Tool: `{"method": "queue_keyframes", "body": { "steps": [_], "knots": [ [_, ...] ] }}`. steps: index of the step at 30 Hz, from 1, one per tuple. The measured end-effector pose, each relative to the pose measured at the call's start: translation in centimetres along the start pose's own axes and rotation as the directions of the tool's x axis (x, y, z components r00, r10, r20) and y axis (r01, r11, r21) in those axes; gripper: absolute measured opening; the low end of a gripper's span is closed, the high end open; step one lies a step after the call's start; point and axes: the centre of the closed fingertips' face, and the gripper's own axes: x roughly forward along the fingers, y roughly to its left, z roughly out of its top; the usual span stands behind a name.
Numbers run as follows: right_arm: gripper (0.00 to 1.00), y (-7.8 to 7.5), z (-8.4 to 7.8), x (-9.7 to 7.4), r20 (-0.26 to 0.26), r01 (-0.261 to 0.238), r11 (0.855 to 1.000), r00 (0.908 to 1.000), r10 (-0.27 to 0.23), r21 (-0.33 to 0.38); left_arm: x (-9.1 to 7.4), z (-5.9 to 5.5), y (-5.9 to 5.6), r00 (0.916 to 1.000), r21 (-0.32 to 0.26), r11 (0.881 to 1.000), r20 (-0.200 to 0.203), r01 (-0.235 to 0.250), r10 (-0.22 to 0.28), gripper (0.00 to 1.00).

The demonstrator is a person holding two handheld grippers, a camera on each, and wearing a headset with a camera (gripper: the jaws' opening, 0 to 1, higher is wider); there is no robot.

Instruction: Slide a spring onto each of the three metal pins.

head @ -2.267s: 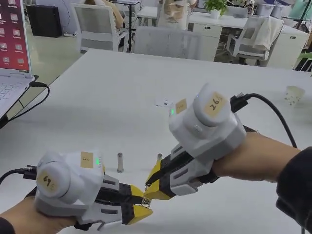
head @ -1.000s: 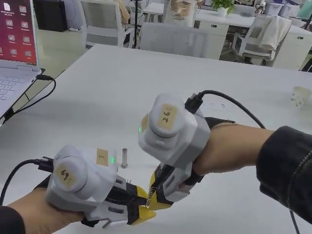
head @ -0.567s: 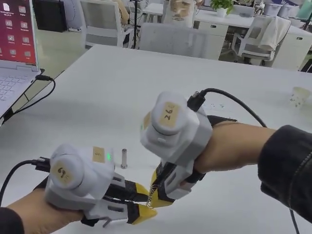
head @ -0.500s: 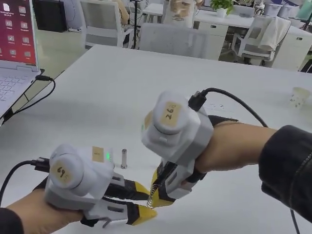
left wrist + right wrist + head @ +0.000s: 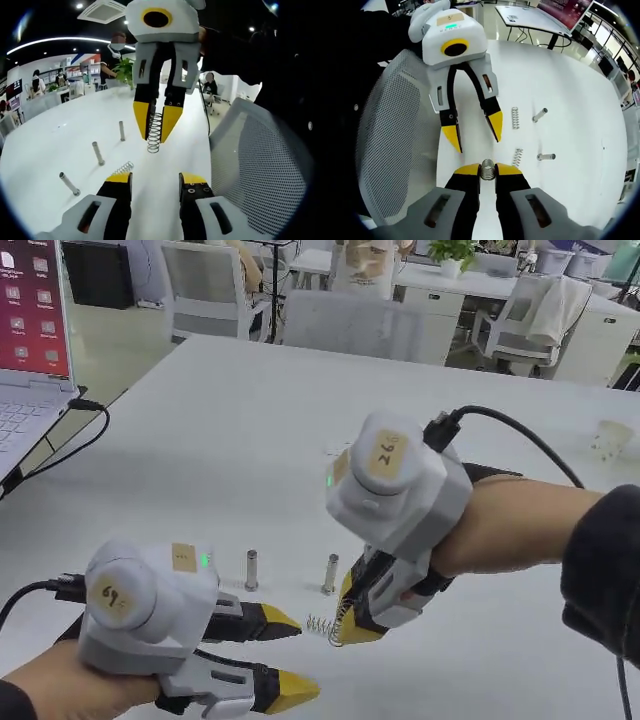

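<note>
My right gripper [image 5: 345, 628] is shut on a small steel spring [image 5: 488, 170], which hangs below its yellow tips in the left gripper view [image 5: 155, 131]. My left gripper [image 5: 292, 655] faces it from the lower left, jaws open and holding nothing [image 5: 156, 178]. Three short metal pins [image 5: 121, 131] [image 5: 98, 153] [image 5: 69, 183] stand bare on the white table; two of them [image 5: 251, 570] [image 5: 330, 575] show in the head view, just beyond the grippers. A loose spring [image 5: 318, 623] lies on the table between the two grippers. Another loose spring [image 5: 515, 117] lies near a pin [image 5: 539, 115].
The white table [image 5: 250, 440] stretches away ahead. An open laptop [image 5: 25, 330] with a cable sits at the far left, and a paper cup [image 5: 606, 435] at the far right. Office chairs [image 5: 340, 325] stand beyond the far edge.
My left gripper has opened and let go of the spring that both grippers held. My right gripper has drawn back to the right with that spring.
</note>
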Motion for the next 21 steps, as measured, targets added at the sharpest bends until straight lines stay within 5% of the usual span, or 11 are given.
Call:
{"method": "queue_keyframes", "body": {
  "steps": [21],
  "knots": [
    [0.08,-3.0,-3.9,-3.0,-0.004,0.088,0.991,0.9961,-0.088,0.103,-2.3,-0.6,2.4,0.9930,-0.074,0.992,0.042,-0.107,0.110,0.50]
  ]
}}
